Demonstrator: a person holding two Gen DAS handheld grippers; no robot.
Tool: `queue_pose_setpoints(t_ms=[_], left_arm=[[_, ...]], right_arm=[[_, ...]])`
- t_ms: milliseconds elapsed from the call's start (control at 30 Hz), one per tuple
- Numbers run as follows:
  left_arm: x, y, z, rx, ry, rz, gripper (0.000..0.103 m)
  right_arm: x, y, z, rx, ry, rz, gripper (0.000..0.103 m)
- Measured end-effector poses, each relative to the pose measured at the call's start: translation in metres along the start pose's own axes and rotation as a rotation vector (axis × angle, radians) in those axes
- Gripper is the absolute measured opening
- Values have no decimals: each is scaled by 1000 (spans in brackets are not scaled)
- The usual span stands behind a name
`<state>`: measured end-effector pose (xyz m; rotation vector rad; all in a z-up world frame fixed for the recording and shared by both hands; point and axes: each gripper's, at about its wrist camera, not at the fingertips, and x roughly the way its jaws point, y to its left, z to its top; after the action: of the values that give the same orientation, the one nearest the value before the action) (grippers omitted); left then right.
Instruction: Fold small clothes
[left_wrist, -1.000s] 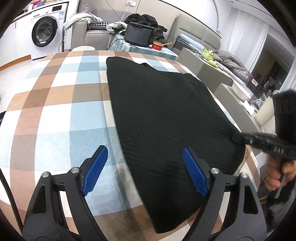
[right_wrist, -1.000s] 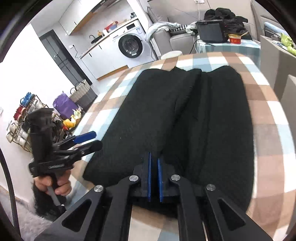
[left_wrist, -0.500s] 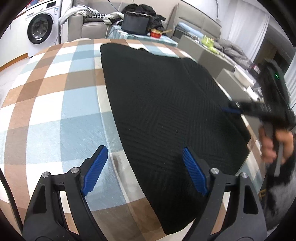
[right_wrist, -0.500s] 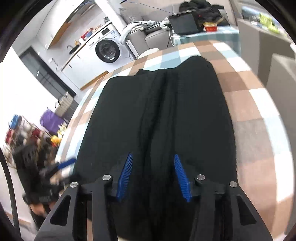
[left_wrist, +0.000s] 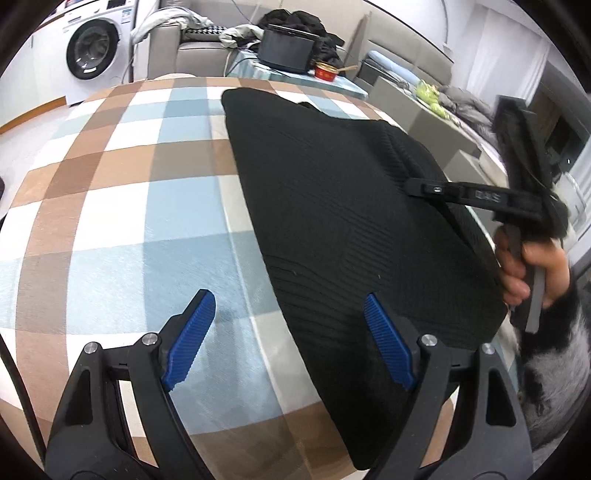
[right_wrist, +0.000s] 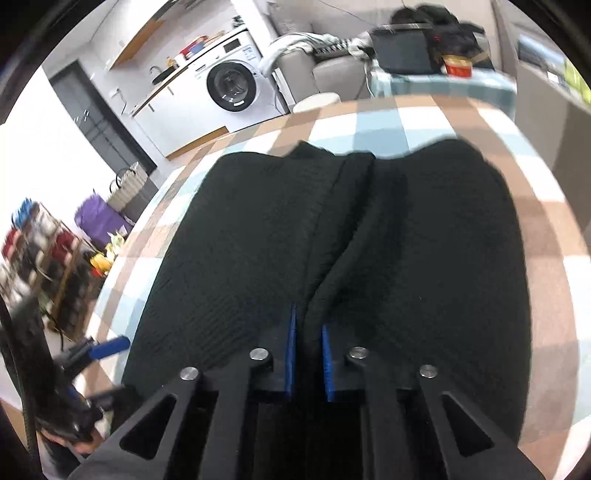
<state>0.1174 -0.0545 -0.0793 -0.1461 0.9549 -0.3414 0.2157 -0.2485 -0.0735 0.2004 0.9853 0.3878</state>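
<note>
Right gripper: jaws closing, nearly together, blue pads pinching a raised ridge of the black knit at its near hem; probably gripped there to lift or drag that edge for the next fold. Seen from the left view as a black bar reaching in over the garment's right edge, hand on the trigger, fuzzy sleeve below.

Left gripper: jaws wide, nothing between the pads, hovering low over the near left edge of the knit, one pad above bare cloth, the other above fabric; looks staged to take the matching corner.

Knit spread flat along the right half of the checked tablecloth, long axis running away, two lengthwise folds meeting in a centre seam, so side folds judged already done, end-to-end fold not yet.

Hard to tell: how much fabric sits inside the right pads, contact point hidden by the fingers; near hem cut off under both grippers; garment type unclear, all black, little detail; left gripper small and blurred in the right view's lower left.

Far: washing machine, sofa with clothes, dark box and red bowl on a side table; right view motion-blurred, shelf items at left unreadable
</note>
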Motion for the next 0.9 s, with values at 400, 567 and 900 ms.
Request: queue_pose_setpoints(t_ms=[400,567,900], left_arm=[[-3,15,9,-75,-19,-29,81],[9,4,11,-60,3,-44,81],[54,-32,35,-25,37,-125,68]], right_arm=[[-57,-37,-3,64,-89,-227,10],[-44,-54,-18,96,-35,-271,19],[-78,-77,-57,167,4,-227,49]])
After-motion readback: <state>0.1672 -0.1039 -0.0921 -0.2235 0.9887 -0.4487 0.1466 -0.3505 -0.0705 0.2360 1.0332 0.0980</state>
